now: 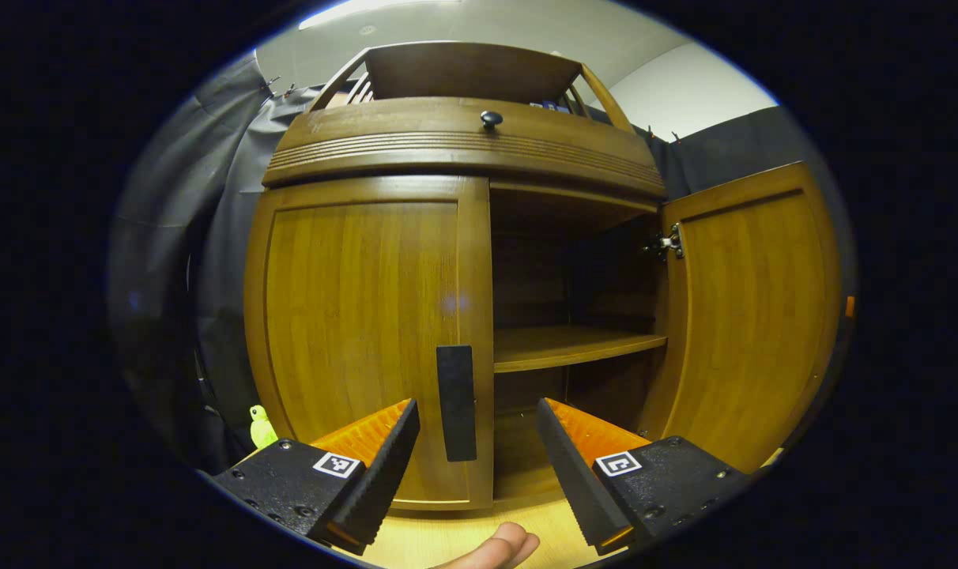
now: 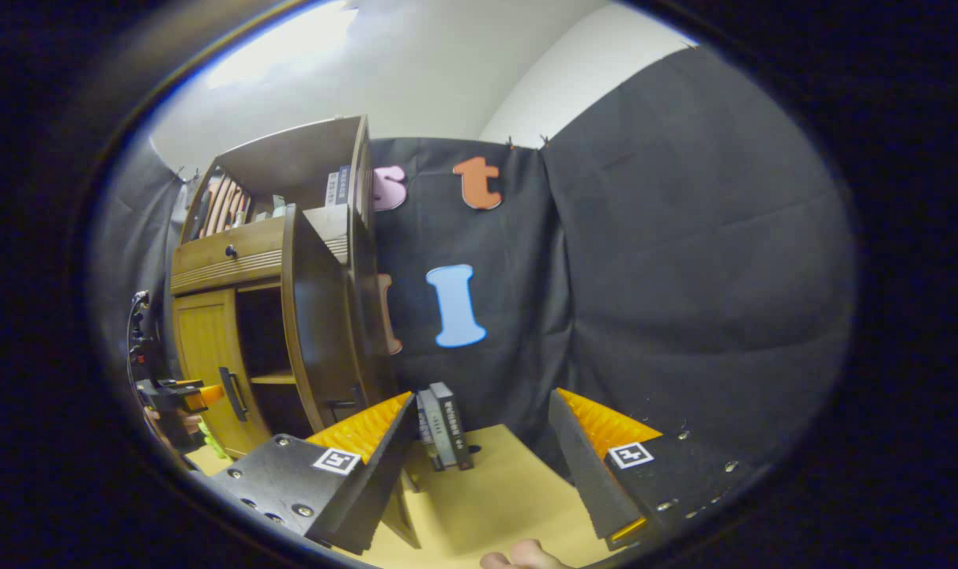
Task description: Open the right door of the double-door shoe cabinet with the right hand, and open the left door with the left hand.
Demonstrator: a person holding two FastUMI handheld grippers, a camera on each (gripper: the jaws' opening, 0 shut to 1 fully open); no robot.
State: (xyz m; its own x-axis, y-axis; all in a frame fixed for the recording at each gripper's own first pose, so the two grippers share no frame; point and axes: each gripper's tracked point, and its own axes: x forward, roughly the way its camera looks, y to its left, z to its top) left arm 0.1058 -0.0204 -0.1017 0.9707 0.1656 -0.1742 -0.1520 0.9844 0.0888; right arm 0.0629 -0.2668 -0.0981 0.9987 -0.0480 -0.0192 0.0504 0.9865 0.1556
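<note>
A: Left gripper view, item one?
B: Left gripper [image 1: 477, 442], jaws released; left door [image 1: 360, 332] shut, its black handle [image 1: 456, 403] between the jaws, possibly untouched. Right door [image 1: 752, 316] swung open.

A: Right gripper view?
B: Right gripper [image 2: 479, 442], jaws released, empty; books [image 2: 443, 427] between them on the surface [image 2: 495, 506]; cabinet [image 2: 273, 316] left.

A staged recording booth: black cloth walls [image 2: 684, 261] pinned up around a wooden shoe cabinet [image 1: 447, 150] on a pale tabletop [image 2: 495, 498], office-style ceiling light [image 1: 352, 9] overhead.
</note>
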